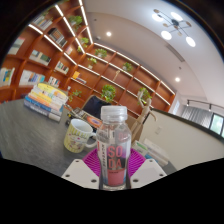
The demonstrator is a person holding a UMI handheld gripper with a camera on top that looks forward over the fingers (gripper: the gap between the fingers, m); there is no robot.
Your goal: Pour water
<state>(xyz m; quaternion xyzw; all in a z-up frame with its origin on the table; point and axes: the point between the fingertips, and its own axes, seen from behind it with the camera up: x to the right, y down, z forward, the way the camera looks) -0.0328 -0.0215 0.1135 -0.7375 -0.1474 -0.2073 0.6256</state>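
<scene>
On the tabletop (30, 125) the mug (78, 135) stands just left of the water bottle (115, 145), which the gripper (114, 172) holds upright, closed on its sides, so I would tilt it slowly leftward over the mug's rim to avoid spilling.

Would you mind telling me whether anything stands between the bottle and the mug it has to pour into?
Nothing visible does. The bottle stands between the fingers, and the mug sits just beside it on the table, with only bare surface between them.
</scene>
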